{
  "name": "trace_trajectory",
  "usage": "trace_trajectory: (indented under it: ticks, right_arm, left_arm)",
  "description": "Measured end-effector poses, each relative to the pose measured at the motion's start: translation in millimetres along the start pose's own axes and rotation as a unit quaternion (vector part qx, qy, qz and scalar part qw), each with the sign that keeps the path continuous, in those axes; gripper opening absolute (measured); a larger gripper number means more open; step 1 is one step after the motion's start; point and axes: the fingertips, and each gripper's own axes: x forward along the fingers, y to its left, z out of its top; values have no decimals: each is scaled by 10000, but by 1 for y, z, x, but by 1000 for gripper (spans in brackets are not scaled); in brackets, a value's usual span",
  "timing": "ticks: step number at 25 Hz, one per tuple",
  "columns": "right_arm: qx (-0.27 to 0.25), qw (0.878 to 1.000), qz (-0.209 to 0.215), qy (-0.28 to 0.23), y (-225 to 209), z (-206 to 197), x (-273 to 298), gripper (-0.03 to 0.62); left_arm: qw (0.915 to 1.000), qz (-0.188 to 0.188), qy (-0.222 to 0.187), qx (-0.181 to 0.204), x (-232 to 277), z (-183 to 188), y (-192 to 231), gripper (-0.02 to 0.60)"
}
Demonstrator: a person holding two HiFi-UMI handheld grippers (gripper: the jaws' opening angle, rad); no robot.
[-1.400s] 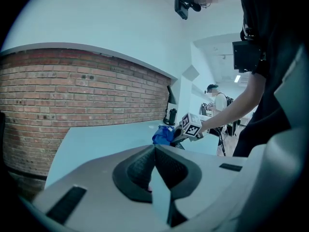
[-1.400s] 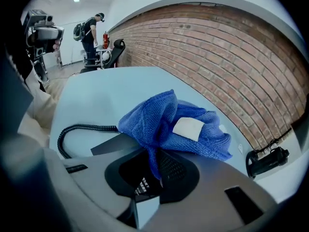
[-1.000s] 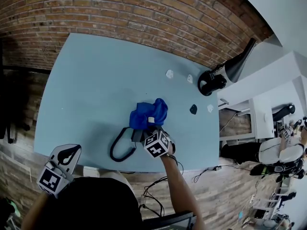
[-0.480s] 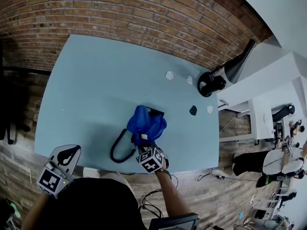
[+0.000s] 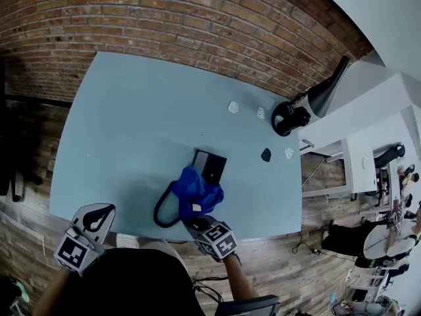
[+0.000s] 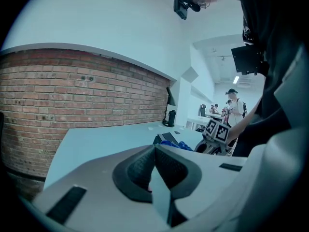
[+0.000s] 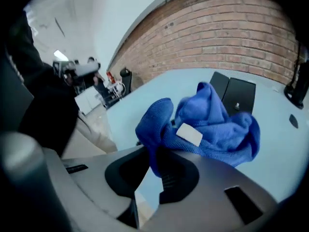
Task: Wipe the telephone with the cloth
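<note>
My right hand-held gripper (image 5: 195, 221) is clamped on a fold of the crumpled blue microfibre cloth (image 5: 197, 191): in the right gripper view the fold hangs down between the two dark pads of the right hand-held gripper (image 7: 153, 170), pinched there, and a small white label (image 7: 189, 134) shows on the cloth (image 7: 217, 124) just beyond them. The cloth is bunched over the near end of the flat black telephone (image 5: 213, 165), which lies right of centre toward the near side of the pale blue surface (image 5: 131, 124); the far part of the telephone (image 7: 232, 93) is bare. A black cord (image 5: 162, 210) loops out to the left of the cloth, close to the near edge. My left hand-held gripper (image 5: 100, 212) hangs off the near left corner of the surface, well apart from the telephone; the left gripper view shows the left hand-held gripper (image 6: 153, 151) with its jaws pressed together and nothing between them. A red brick wall (image 5: 197, 18) runs along the far side.
</note>
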Motion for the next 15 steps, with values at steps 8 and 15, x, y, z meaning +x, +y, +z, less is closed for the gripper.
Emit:
trace_trajectory:
  ticks: [8,15]
  right_arm:
    - [212,9235,1987,-3274,80,190,-171,63]
    - [-859,8600,1915,-4651,103,289,-284,63]
  left_arm:
    - [9736,-2202,-204,564,23,27,-57,258]
    - [9582,-2573,-825,940,33,69,-83,310]
